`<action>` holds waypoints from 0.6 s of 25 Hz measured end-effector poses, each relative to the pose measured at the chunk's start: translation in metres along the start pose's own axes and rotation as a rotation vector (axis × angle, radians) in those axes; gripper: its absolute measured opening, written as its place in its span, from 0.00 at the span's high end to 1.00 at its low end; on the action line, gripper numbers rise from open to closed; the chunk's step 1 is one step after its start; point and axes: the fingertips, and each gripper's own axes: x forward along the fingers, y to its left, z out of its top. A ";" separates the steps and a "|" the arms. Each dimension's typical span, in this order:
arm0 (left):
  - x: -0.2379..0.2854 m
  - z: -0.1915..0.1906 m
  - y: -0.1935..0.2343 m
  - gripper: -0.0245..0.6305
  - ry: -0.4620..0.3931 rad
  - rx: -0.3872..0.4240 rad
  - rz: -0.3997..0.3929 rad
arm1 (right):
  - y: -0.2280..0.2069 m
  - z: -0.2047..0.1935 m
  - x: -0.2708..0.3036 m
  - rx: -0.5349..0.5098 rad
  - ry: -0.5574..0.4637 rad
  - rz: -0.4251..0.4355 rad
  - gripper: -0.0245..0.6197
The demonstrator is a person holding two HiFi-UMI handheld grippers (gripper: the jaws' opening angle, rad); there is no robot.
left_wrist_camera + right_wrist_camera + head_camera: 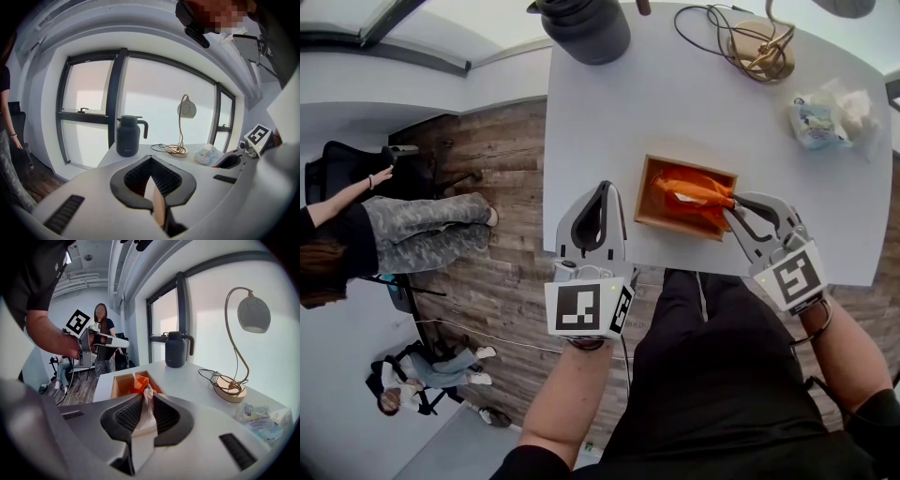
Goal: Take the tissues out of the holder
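A wooden holder (648, 192) stands near the front edge of the white table (675, 103), filled with crumpled orange tissues (689, 192). My right gripper (729, 208) reaches into the holder's right end and is shut on a tissue. In the right gripper view, a pale strip of that tissue (145, 411) is pinched between the jaws, with the orange bunch (139, 383) and holder (119, 385) just beyond. My left gripper (605, 187) hovers at the table's front edge, left of the holder, shut and empty. Its closed tips (151, 159) point across the table.
A dark jug (584, 28) stands at the table's far left. A lamp base with a coiled cord (759, 52) and a plastic tissue pack (825, 117) are at the back right. A seated person (412, 230) is on the wooden floor to the left.
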 end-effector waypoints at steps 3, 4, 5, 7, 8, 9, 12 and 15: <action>-0.002 0.003 -0.001 0.96 -0.008 0.002 0.002 | 0.000 0.005 -0.002 0.008 -0.014 -0.002 0.87; -0.003 0.004 -0.001 0.96 -0.010 0.003 0.001 | 0.001 0.005 -0.003 0.002 -0.013 -0.001 0.87; -0.005 0.005 -0.002 0.96 -0.012 0.004 0.000 | 0.001 0.006 -0.004 -0.003 -0.011 0.000 0.87; -0.008 0.006 -0.001 0.96 -0.014 -0.004 0.000 | 0.001 0.007 -0.007 0.001 -0.003 -0.005 0.87; -0.010 0.007 0.000 0.96 -0.016 -0.012 0.001 | 0.000 0.007 -0.009 0.012 0.004 -0.011 0.87; -0.011 0.008 0.001 0.96 -0.020 -0.021 0.003 | -0.001 0.007 -0.010 0.025 0.013 -0.016 0.87; -0.013 0.011 0.003 0.96 -0.034 -0.028 0.008 | -0.002 0.011 -0.016 0.023 0.018 -0.024 0.87; -0.015 0.018 0.002 0.96 -0.048 -0.025 0.009 | -0.001 0.019 -0.020 -0.004 -0.002 -0.025 0.87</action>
